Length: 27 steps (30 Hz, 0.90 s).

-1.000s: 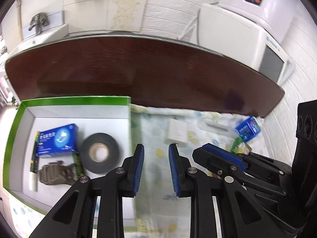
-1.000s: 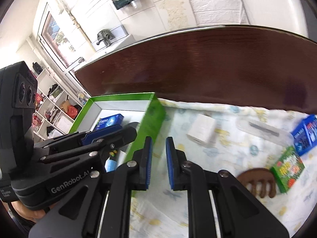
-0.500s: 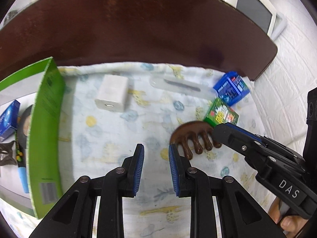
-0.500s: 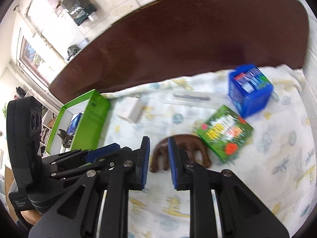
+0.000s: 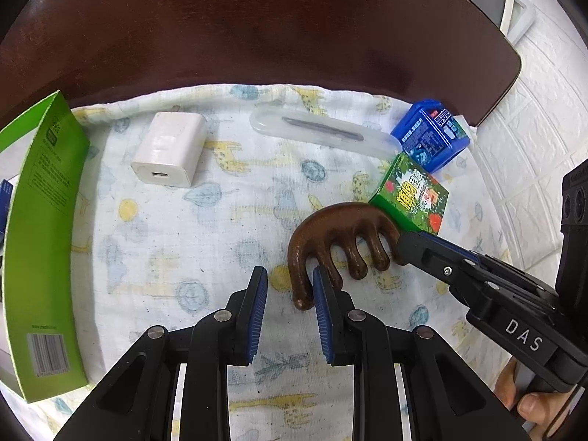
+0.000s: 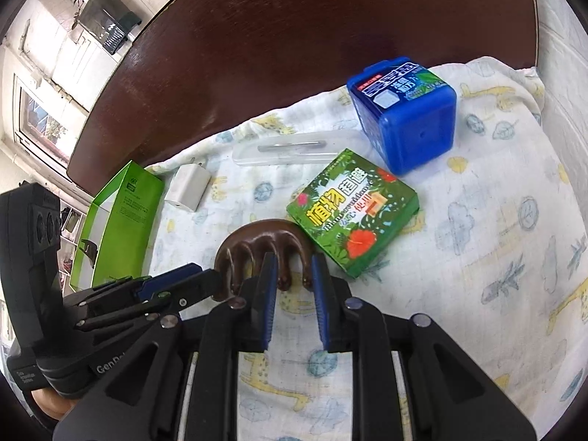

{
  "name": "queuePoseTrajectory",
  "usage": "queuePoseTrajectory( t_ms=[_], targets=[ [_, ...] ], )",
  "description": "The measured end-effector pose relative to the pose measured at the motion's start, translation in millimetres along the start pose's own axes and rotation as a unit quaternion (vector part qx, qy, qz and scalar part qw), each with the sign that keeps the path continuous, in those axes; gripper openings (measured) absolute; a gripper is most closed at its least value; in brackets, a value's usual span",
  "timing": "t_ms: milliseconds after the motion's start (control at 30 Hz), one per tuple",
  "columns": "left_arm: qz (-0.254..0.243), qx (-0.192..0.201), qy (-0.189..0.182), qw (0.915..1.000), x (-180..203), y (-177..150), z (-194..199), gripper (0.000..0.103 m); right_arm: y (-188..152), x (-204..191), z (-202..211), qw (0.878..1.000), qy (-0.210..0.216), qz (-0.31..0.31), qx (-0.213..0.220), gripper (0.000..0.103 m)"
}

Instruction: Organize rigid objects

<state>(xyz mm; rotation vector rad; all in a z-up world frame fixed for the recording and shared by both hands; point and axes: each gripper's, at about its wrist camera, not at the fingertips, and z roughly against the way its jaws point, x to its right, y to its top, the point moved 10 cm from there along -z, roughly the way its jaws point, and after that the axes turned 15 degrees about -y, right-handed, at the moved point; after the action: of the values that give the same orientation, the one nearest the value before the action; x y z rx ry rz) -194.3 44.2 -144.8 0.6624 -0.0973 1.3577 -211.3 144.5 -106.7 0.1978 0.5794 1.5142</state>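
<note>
You've brought both claws down to the wooden comb (image 5: 336, 233); your right claw (image 6: 293, 275) straddles its prongs, narrowly parted, your left claw (image 5: 288, 286) likewise parted.

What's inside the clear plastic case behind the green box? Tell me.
The clear plastic case holds one thin dark rod-like piece, lying lengthwise; what kind of tool it is cannot be told. Its far right end is hidden behind the blue box.

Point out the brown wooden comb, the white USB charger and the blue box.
brown wooden comb (image 5: 341, 220): left wrist view, on its arched back.
white USB charger (image 5: 169, 149): left wrist view, on its top face.
blue box (image 6: 411, 130): right wrist view, on its front side.
</note>
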Motion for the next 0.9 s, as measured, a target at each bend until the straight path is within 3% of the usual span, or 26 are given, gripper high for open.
queuePoseTrajectory(
  t_ms=[300, 400, 633, 900],
  targets=[
    [0.001, -0.002, -0.004, 1.0000, -4, 1, -5, 0.024, -1, 0, -13, 1.000, -0.014, 0.017, -0.009, 0.017],
    [-0.013, -0.005, -0.006, 0.9999, 1, 0, -6, 0.012, -2, -4, -13, 1.000, -0.017, 0.025, -0.009, 0.018],
    [-0.018, -0.007, -0.006, 0.9998, -5, -1, -1, 0.012, -4, -11, -6, 1.000, -0.006, 0.030, -0.008, 0.018],
    [-0.034, 0.018, -0.004, 0.9993, -9, 6, 29, 0.012, 1, -31, 10, 0.999, -0.003, 0.039, 0.011, 0.018]
  ],
)
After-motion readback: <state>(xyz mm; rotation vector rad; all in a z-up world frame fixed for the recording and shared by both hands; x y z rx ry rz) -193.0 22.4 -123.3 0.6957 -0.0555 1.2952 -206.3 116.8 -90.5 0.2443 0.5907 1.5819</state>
